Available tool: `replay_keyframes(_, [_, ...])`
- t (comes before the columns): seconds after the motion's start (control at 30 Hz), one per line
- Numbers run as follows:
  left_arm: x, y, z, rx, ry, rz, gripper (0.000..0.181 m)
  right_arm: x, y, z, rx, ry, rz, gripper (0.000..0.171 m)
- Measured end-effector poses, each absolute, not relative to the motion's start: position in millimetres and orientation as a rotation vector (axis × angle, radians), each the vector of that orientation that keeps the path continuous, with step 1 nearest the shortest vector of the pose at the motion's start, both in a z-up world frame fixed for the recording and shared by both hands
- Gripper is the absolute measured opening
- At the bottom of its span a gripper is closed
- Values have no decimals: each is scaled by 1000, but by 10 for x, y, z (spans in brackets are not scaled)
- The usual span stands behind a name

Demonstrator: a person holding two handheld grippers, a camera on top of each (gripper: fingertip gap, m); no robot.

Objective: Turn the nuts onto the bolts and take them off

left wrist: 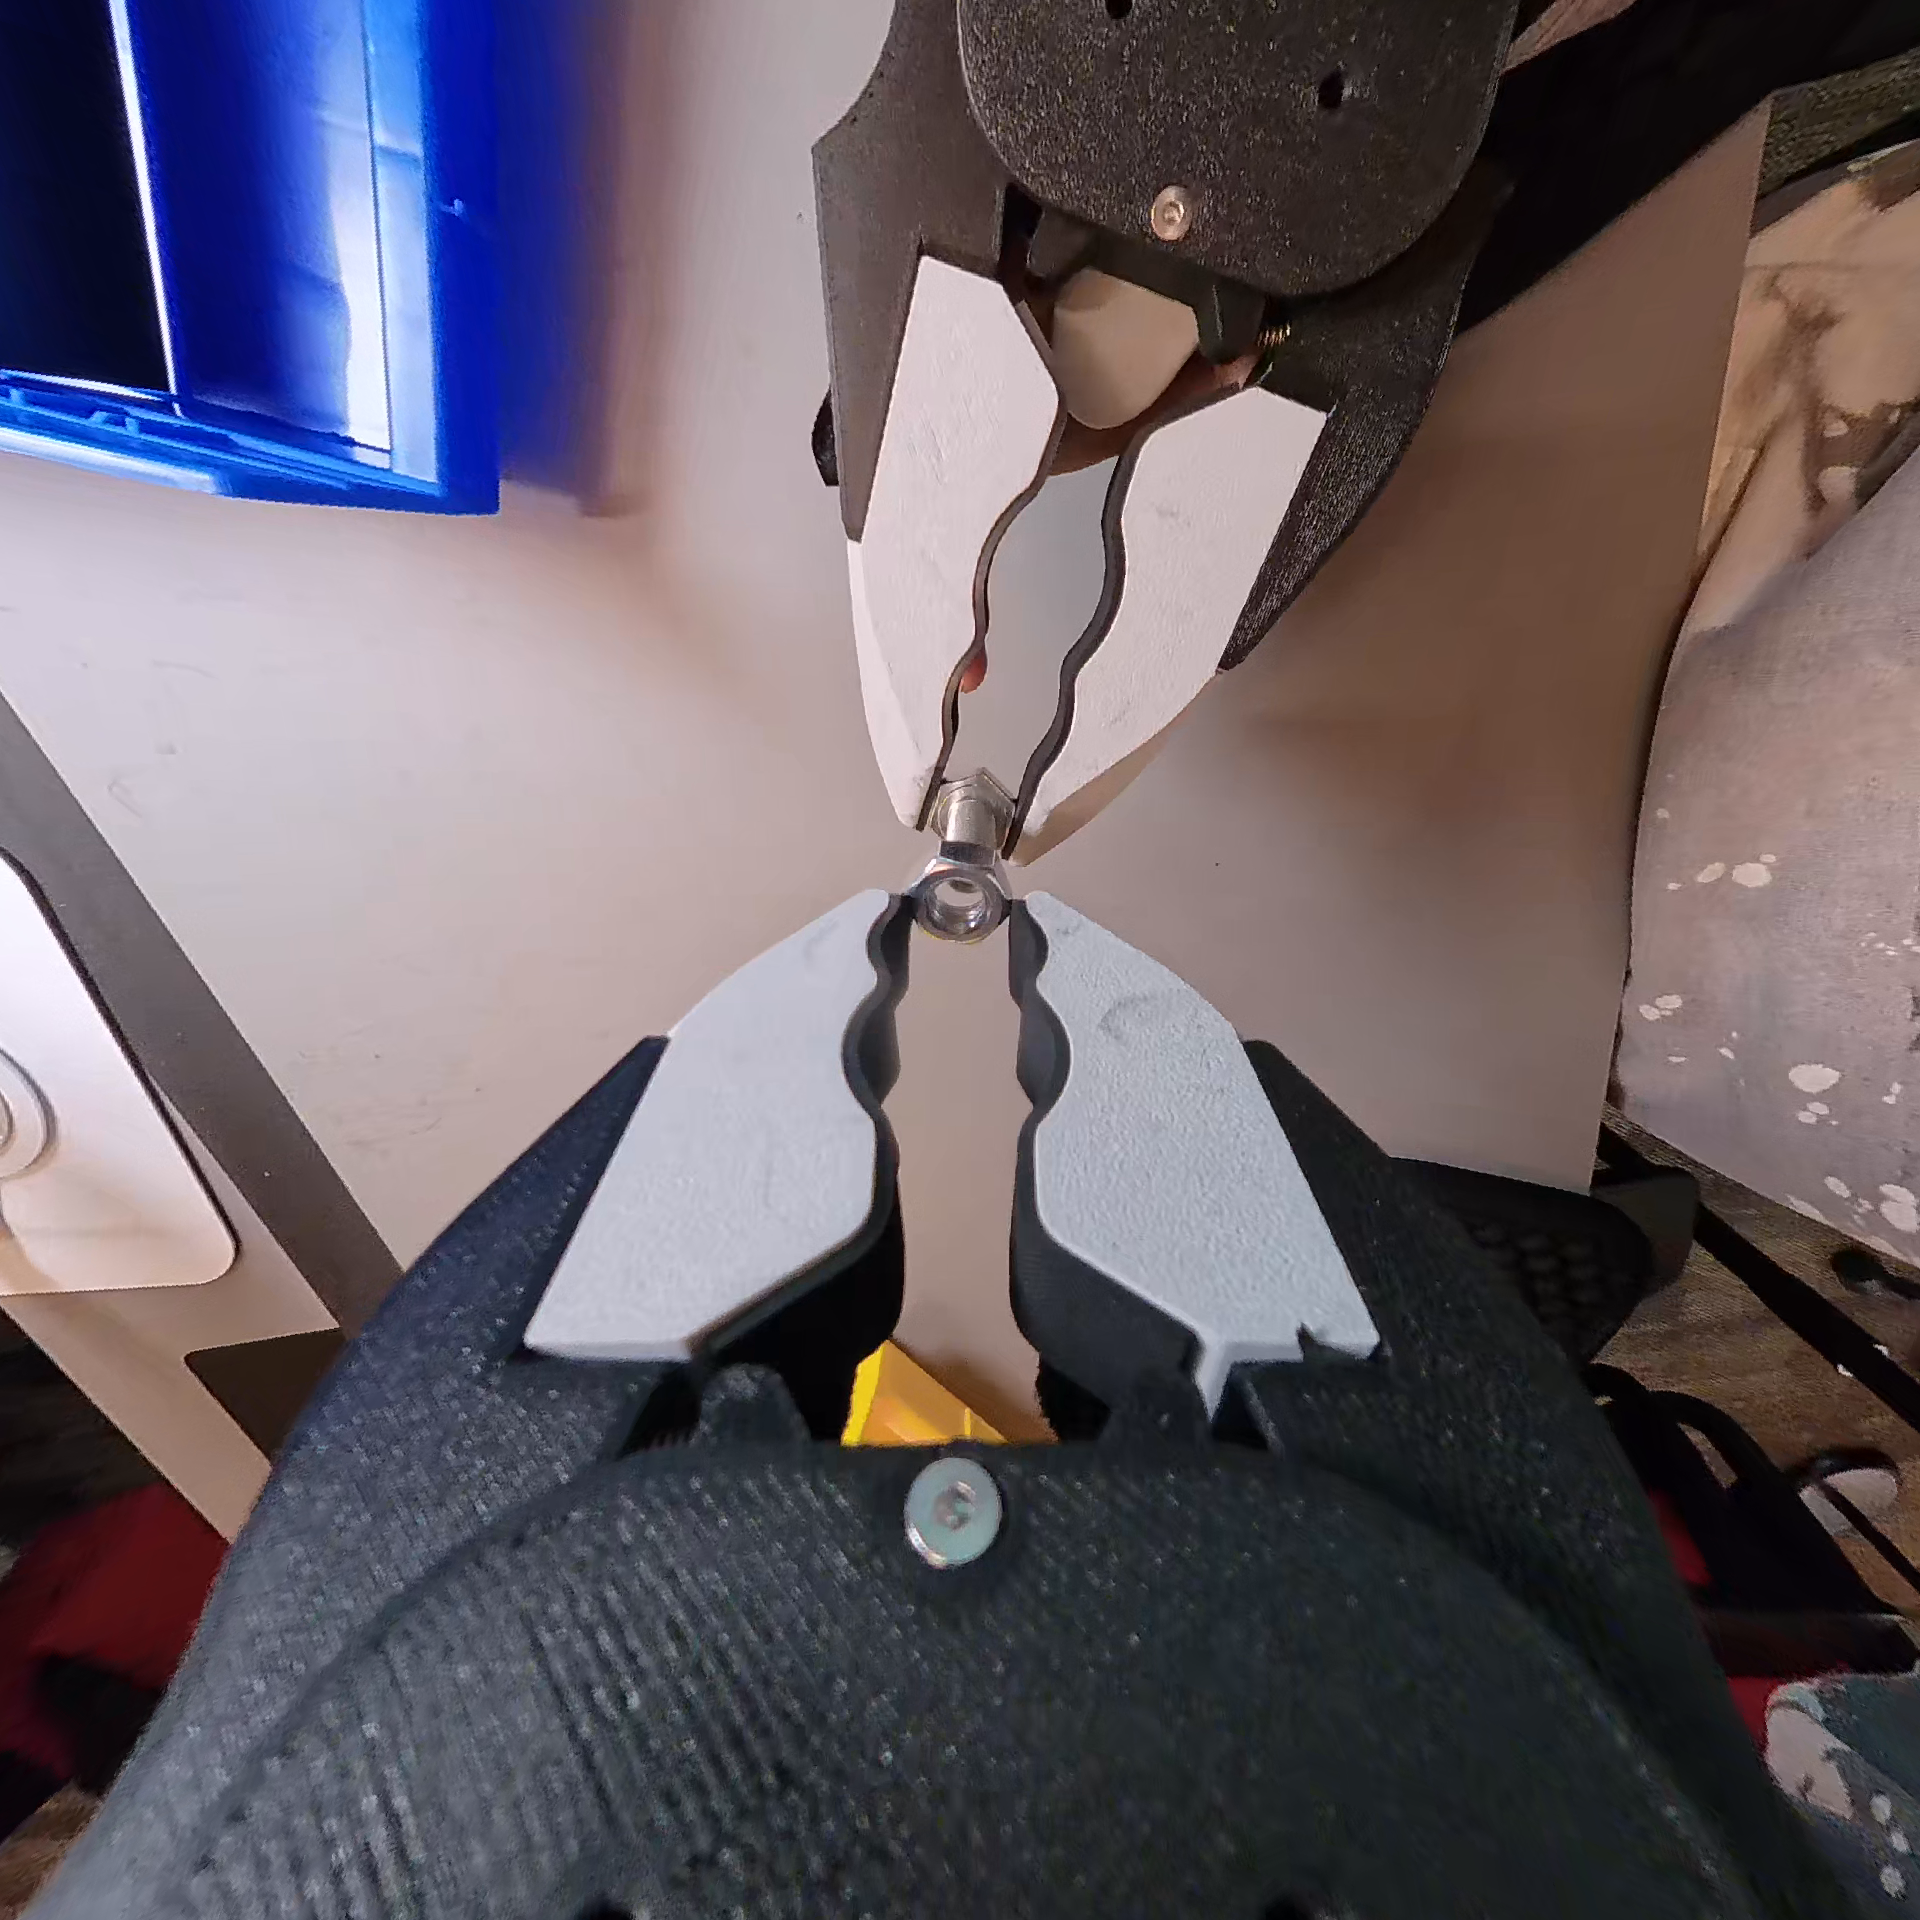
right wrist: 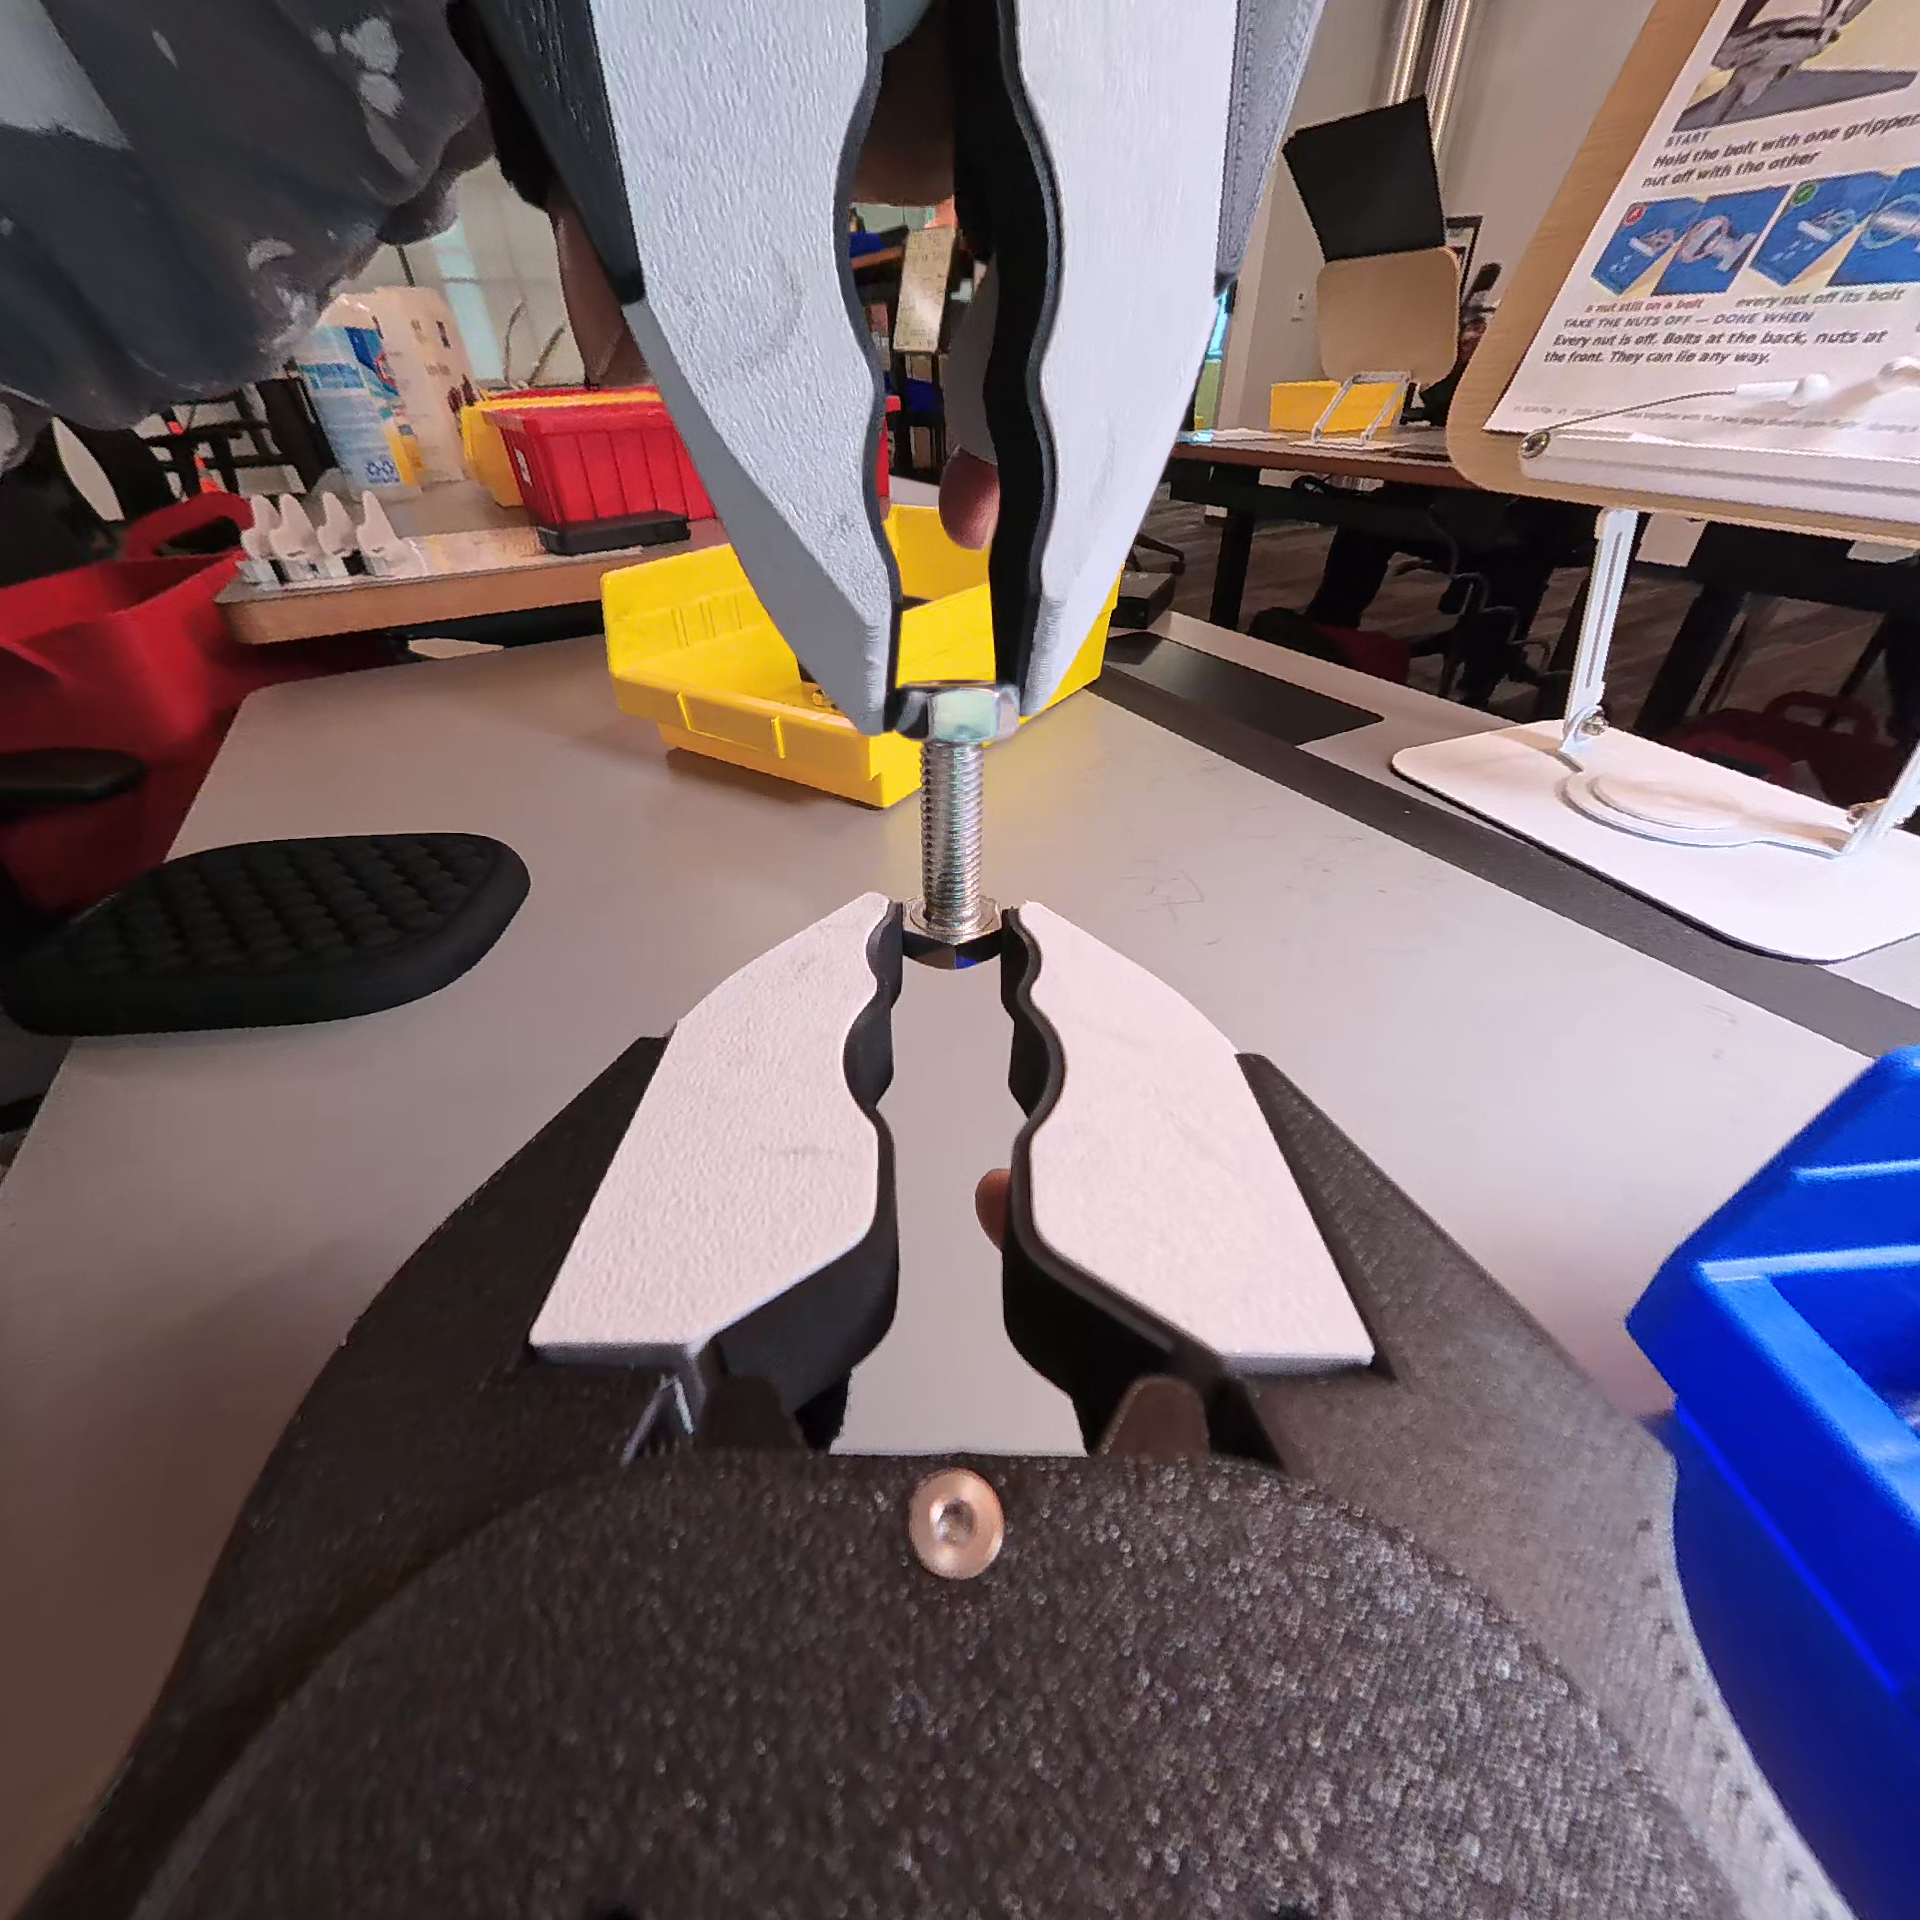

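Centre frame, both views: one bolt (right wrist: pixel 953 831), one nut (right wrist: pixel 951 920), both bright steel.

- Left gripper (left wrist: pixel 956 914): narrow, clamped on the bolt's hex head. Grey fingers, wavy black pads.
- Right gripper (right wrist: pixel 951 935): narrow, pinching the nut at the threaded end. Most of the thread is bare between the two.
- I see the pair held in the air above the smooth grey table (right wrist: pixel 1351 935).
- Yellow bin (right wrist: pixel 748 717) sits behind, upper centre. Blue bin (right wrist: pixel 1818 1351) is at the right edge and a dimpled black pad (right wrist: pixel 260 925) at the left. Open tabletop lies between.
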State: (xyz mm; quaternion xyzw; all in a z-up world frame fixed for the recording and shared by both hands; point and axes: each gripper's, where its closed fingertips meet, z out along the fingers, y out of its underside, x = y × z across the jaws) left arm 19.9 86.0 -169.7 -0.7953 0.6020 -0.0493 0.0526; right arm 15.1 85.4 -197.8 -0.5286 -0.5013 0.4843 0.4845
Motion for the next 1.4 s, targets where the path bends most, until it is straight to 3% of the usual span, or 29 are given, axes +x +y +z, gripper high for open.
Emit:
replay_keyframes(0.97, [201, 842, -1790, -2402, 1845, -152, 20, 118, 855, -2075, -1330, -1255, 1148, 17])
replay_keyframes(1.4, [247, 871, -1611, -2295, 1722, -233, 35, 105, 855, -2080, -1331, -1243, 1166, 17])
